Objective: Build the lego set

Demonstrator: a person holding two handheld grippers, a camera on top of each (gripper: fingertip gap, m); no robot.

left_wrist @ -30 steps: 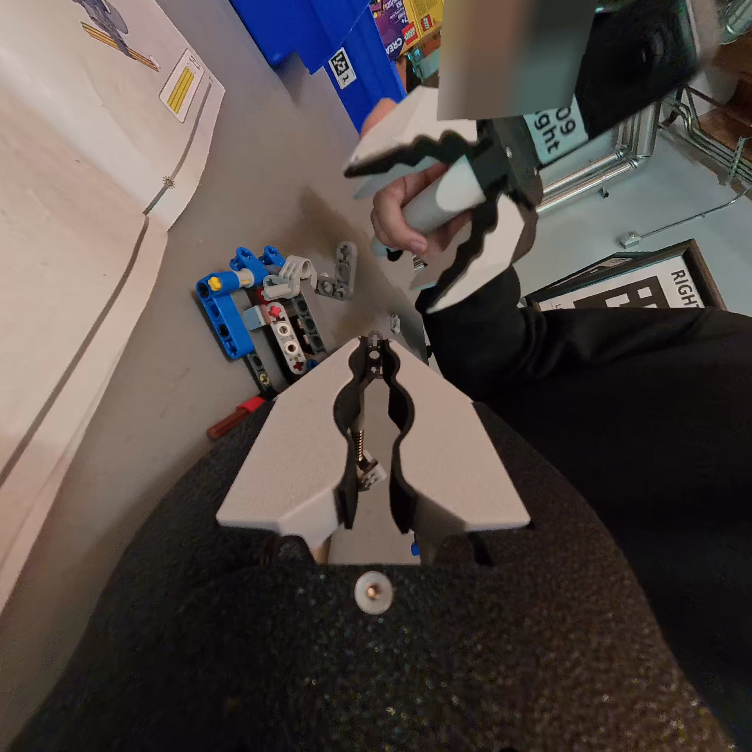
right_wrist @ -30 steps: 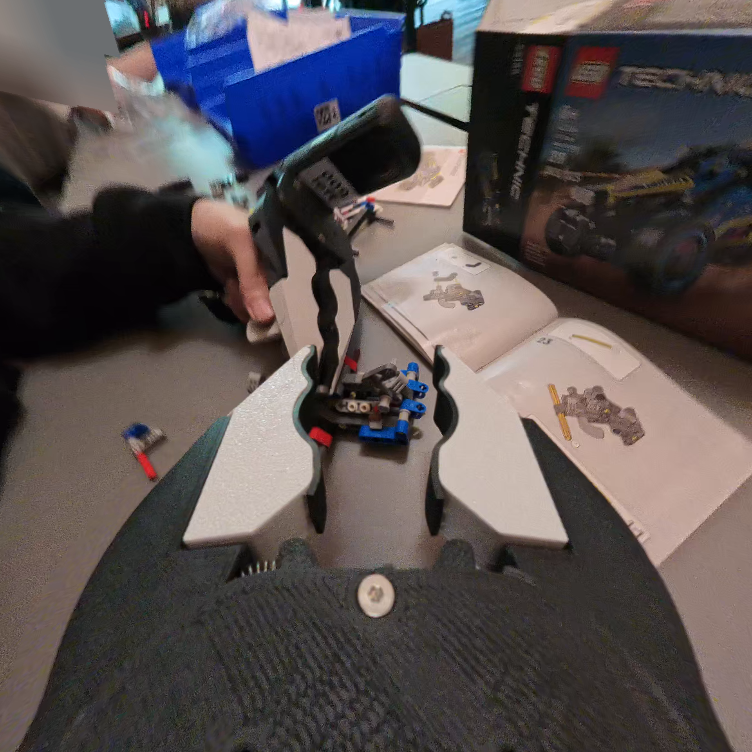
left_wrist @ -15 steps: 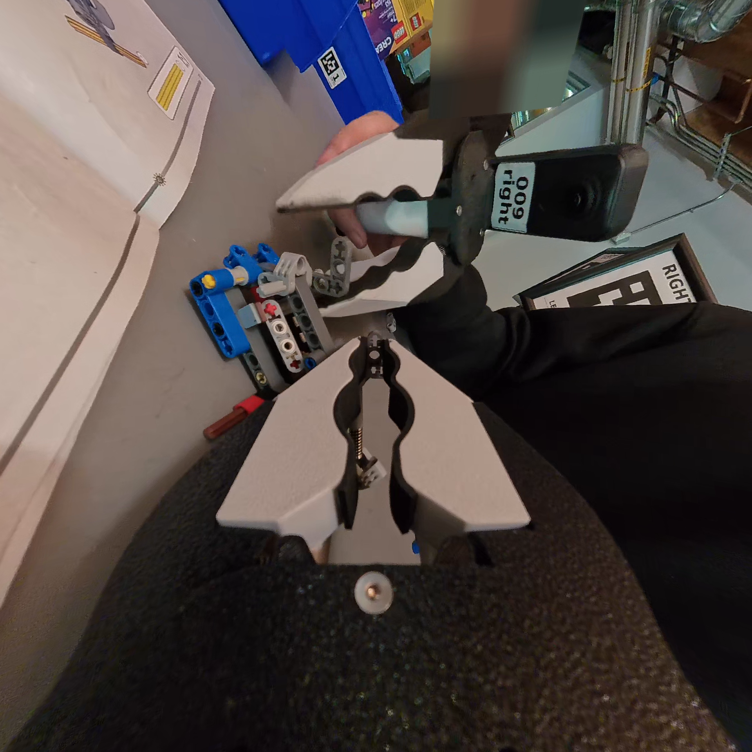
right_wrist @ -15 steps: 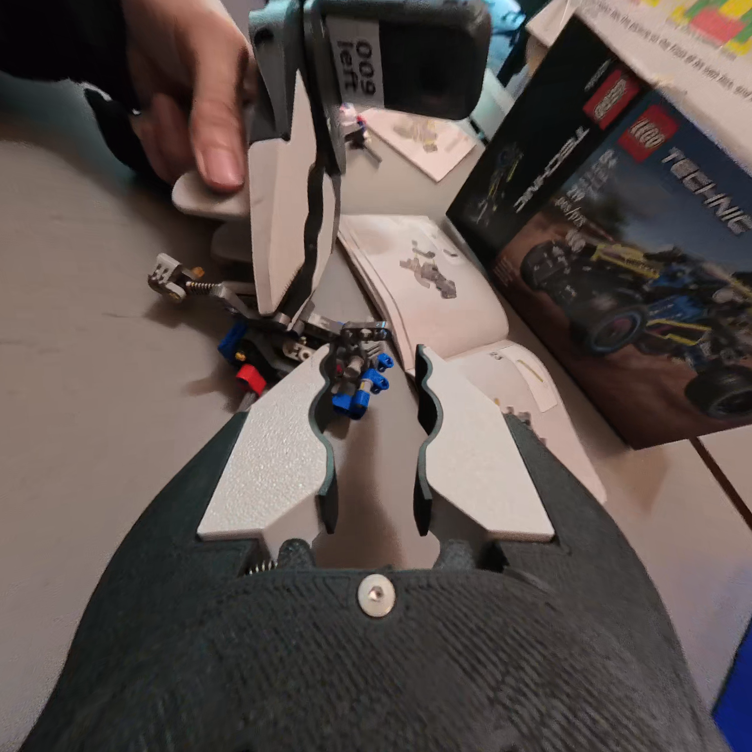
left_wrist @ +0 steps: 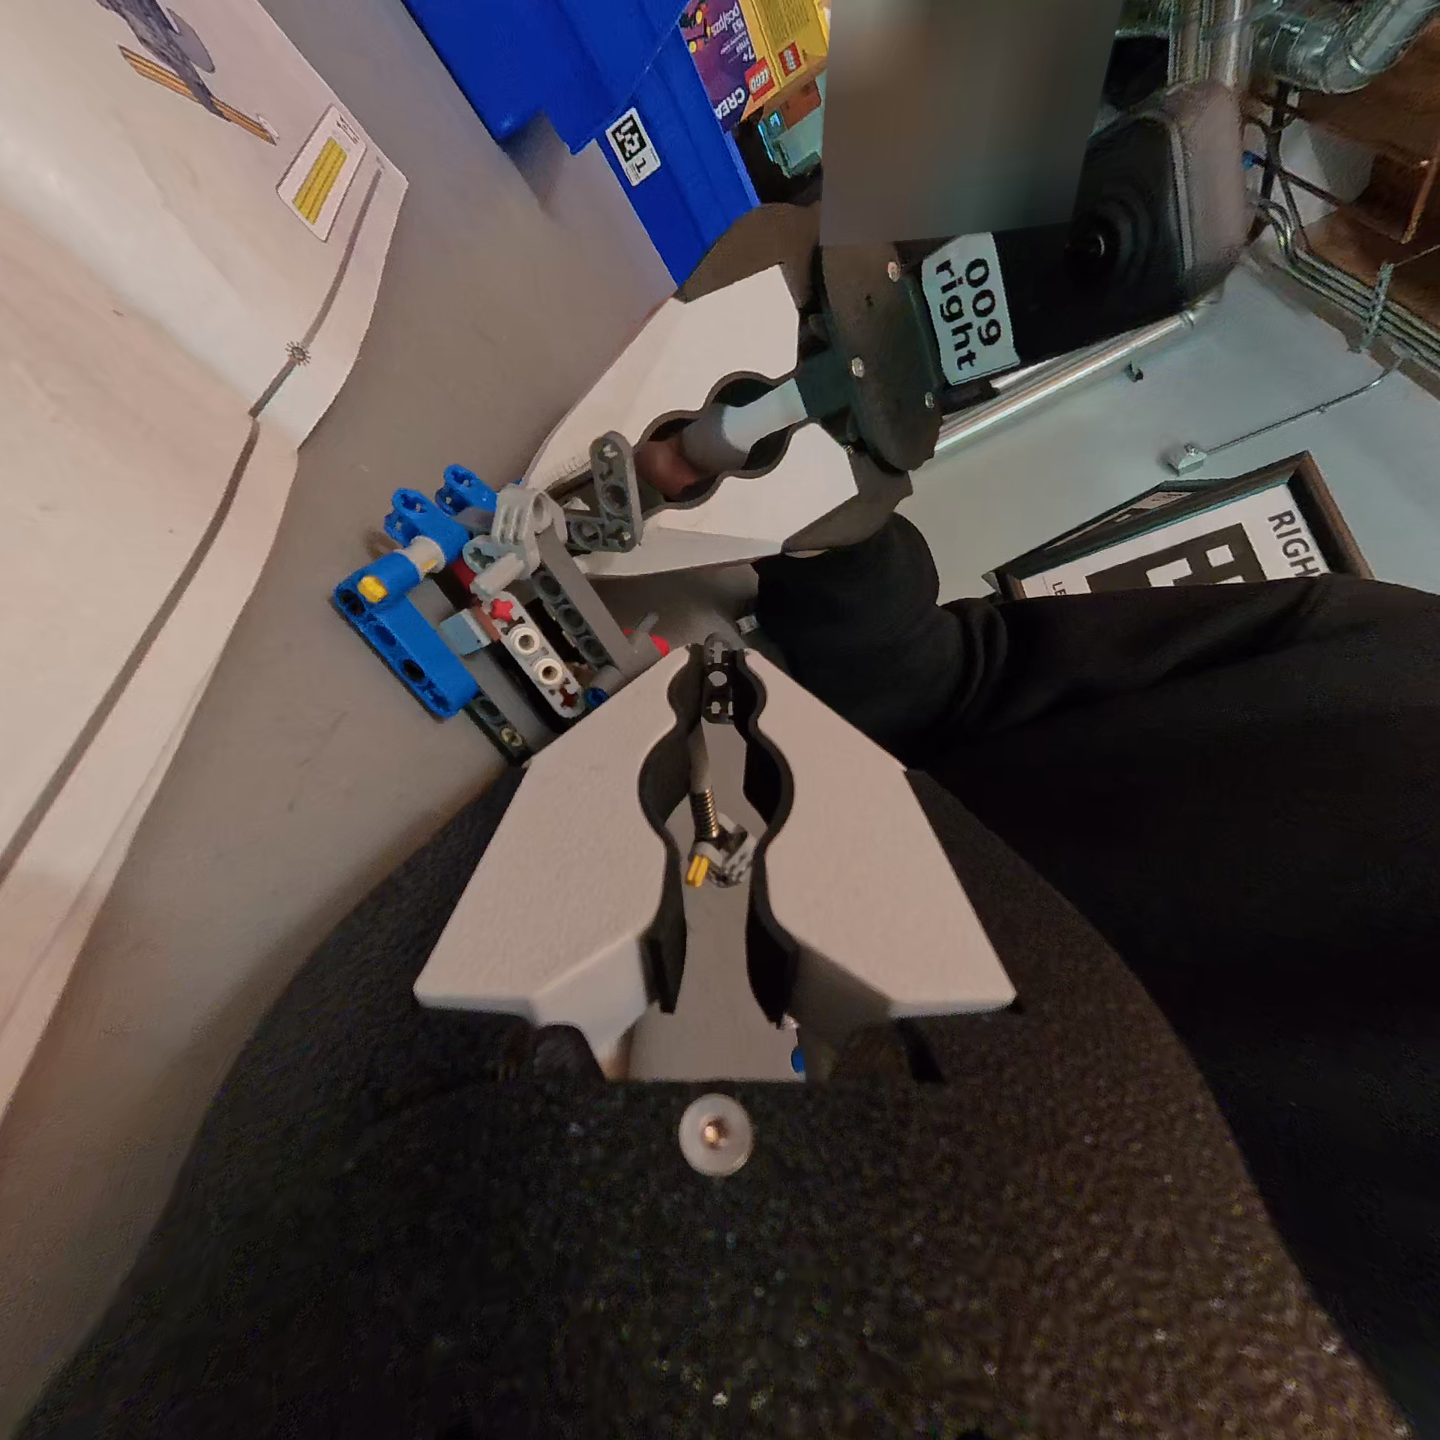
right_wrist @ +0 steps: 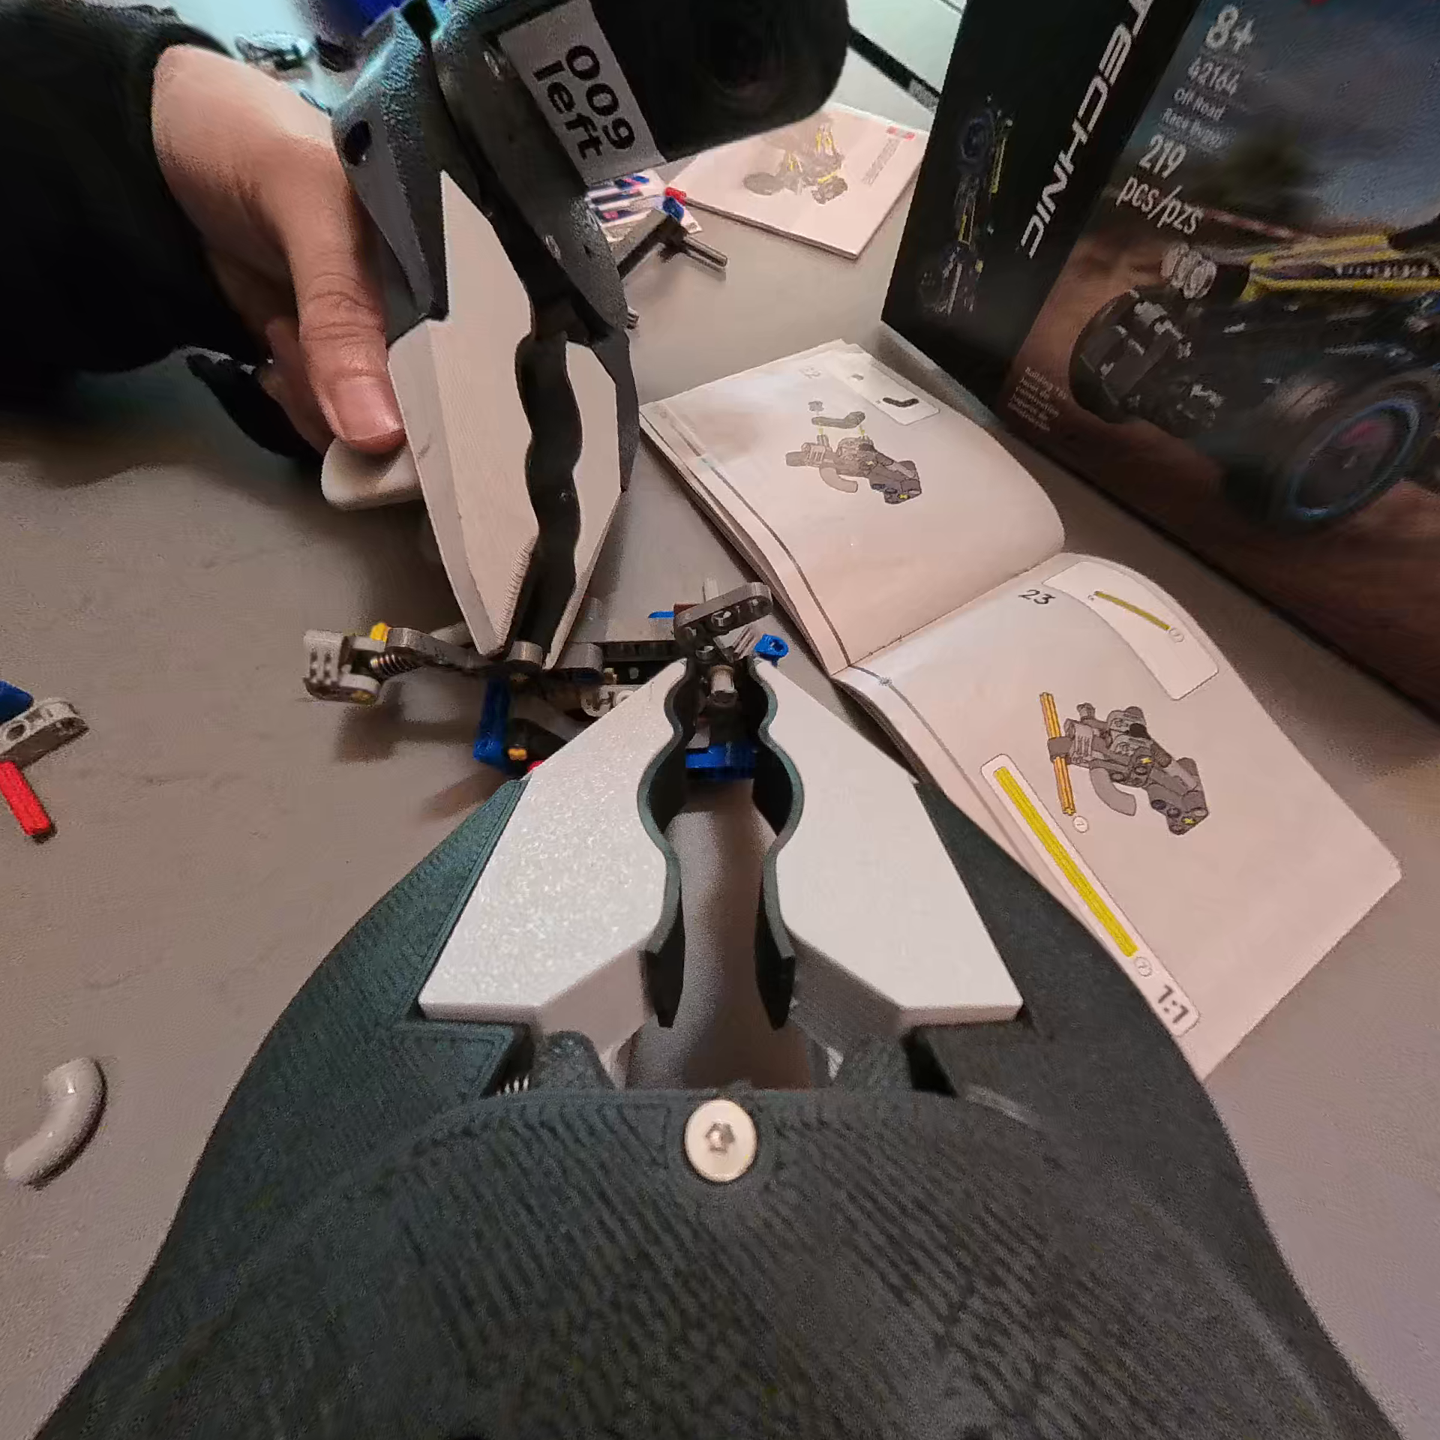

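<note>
Toy brick assembly (right_wrist: 561,686) of blue, grey and black beams lies on grey bench (right_wrist: 195,896), beside open instruction booklet (right_wrist: 1091,740). Left claw (left_wrist: 718,662) is clamped on its thin dark-grey spring arm (left_wrist: 717,693). Right claw (right_wrist: 721,662) is closed on the grey upright link piece (right_wrist: 721,615) at the other end. Red pin (right_wrist: 23,795) lies apart; box (right_wrist: 1247,273) behind.

An open instruction booklet (right_wrist: 896,499) lies right of centre, a toy box (right_wrist: 1247,257) stands far right, blue bins (left_wrist: 561,70) sit far off.
</note>
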